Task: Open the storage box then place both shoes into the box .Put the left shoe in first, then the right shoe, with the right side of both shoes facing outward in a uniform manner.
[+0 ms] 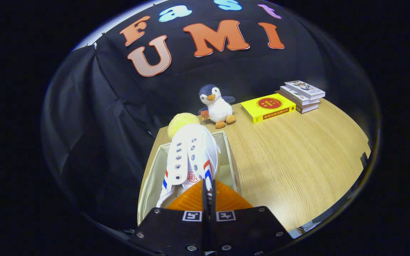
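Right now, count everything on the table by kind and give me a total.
Shoes: 1, white shoe gripped by the gripper over the storage box
Boxes: 1
Plush toys: 2, penguin, yellow plush
Books: 4, yellow book, stack of three
Total: 8

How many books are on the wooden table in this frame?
4, possibly more hidden in the stack: a yellow book with a red circle lying flat right of the penguin plush toy, and a stack of three white-covered books just beyond it.

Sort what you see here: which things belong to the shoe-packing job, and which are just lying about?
Job: white shoe pinched in the gripper, held over the open storage box.
Lying about: penguin toy, yellow ball, yellow book, stacked books.
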Action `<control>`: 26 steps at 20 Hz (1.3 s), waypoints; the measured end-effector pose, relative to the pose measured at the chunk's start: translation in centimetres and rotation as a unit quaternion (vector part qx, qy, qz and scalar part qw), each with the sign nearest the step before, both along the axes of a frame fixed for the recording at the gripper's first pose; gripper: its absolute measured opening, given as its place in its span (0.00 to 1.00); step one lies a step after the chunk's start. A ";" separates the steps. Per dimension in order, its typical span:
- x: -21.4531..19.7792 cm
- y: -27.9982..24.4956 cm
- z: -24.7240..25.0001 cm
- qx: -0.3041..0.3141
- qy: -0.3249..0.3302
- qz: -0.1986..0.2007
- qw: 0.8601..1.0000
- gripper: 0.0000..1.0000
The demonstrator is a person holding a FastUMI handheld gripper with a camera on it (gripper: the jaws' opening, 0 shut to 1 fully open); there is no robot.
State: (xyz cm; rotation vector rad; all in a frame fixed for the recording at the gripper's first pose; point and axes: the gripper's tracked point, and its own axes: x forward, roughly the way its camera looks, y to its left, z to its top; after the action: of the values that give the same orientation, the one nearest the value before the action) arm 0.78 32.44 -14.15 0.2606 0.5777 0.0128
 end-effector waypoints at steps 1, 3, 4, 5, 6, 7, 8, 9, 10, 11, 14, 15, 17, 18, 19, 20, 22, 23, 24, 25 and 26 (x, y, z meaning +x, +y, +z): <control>0.1 0.1 -0.7 -0.009 0.005 -0.003 1.000 0.00; 0.1 0.2 -2.2 -0.023 0.018 -0.008 1.000 0.00; -0.1 0.2 -3.1 -0.024 0.028 -0.012 0.999 0.00; -0.1 0.3 -3.9 -0.027 0.038 -0.017 0.999 0.00; -0.4 0.4 -4.5 -0.034 0.047 -0.019 0.998 0.00; -0.5 0.6 -4.8 -0.046 0.052 -0.016 0.997 0.03; -0.2 1.0 -4.4 -0.051 0.041 -0.008 0.998 0.04; 0.2 1.9 -3.1 -0.047 0.019 0.002 0.999 0.14; 0.1 2.2 -1.9 -0.050 0.005 0.007 0.999 0.22; 0.5 2.2 -0.7 -0.059 -0.007 0.011 0.998 0.38; 0.4 1.2 2.9 -0.068 -0.036 0.015 0.997 0.75; 0.2 0.7 4.0 -0.069 -0.047 0.011 0.996 0.81; 0.0 -0.5 5.9 -0.083 -0.063 0.007 0.995 0.94; -0.1 -1.2 6.8 -0.094 -0.071 0.009 0.993 0.98; 0.0 -2.1 7.7 -0.102 -0.077 0.009 0.992 0.98; -0.1 -2.9 8.5 -0.108 -0.083 0.007 0.991 0.98; 0.1 -5.0 10.9 -0.115 -0.105 -0.006 0.988 0.98; 0.2 -5.9 12.0 -0.114 -0.117 -0.013 0.987 0.98; 0.2 -6.8 13.2 -0.113 -0.128 -0.022 0.985 0.98; 0.2 -7.9 14.2 -0.113 -0.138 -0.031 0.984 0.98; 0.1 -8.7 15.1 -0.113 -0.147 -0.039 0.982 0.98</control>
State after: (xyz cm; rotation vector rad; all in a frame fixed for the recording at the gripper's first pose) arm 0.85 23.70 0.91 0.0567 0.2711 -0.0895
